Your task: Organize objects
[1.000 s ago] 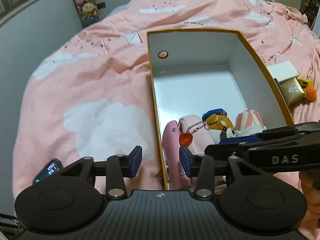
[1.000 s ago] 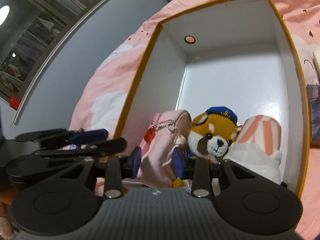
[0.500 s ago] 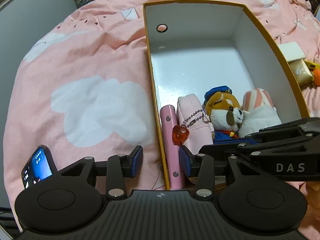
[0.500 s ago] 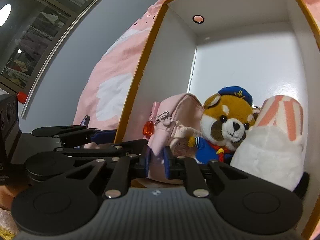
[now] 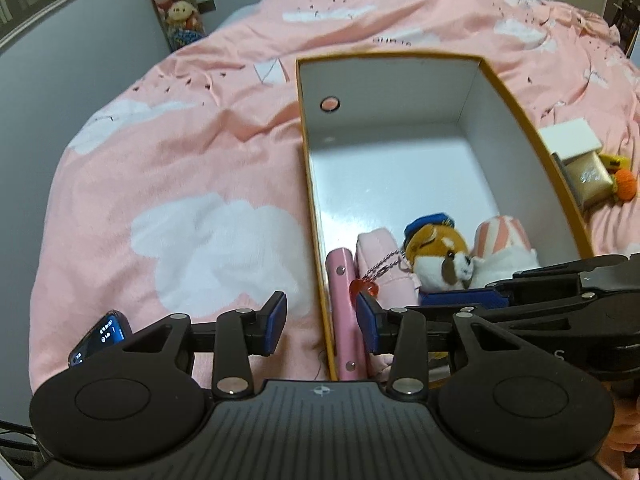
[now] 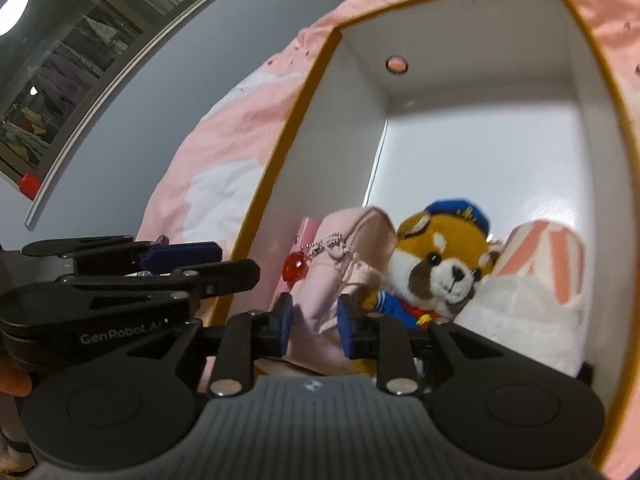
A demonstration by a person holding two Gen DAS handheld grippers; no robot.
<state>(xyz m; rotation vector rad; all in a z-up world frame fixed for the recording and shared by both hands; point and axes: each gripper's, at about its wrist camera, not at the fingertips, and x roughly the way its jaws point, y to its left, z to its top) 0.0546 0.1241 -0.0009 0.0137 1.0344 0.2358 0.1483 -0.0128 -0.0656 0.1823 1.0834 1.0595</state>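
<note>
An open white box with an orange rim (image 5: 516, 112) (image 6: 288, 152) lies on the pink bed. At its near end sit a pink flat case (image 5: 344, 304), a pink pouch (image 5: 380, 252) (image 6: 352, 240) with a red heart charm, a red panda plush (image 5: 436, 248) (image 6: 440, 252) and a striped pink-white plush (image 5: 504, 236) (image 6: 540, 280). My right gripper (image 6: 315, 328) (image 5: 460, 300) is inside the box. Its jaws are opening, and the pouch's fabric hangs loose between the pads. My left gripper (image 5: 321, 322) (image 6: 200, 262) straddles the box's left wall and the case, closing slightly, pads not pressing.
A lit phone (image 5: 98, 336) lies on the bedspread near my left gripper. A white box (image 5: 572, 140), a gold box (image 5: 592, 176) and an orange knitted toy (image 5: 626, 184) lie right of the big box. Plush toys (image 5: 176, 0) stand against the far wall.
My right gripper pinched the pink pouch shut half a second ago and has since spread its pads again. The left view dipped toward the box and came back.
</note>
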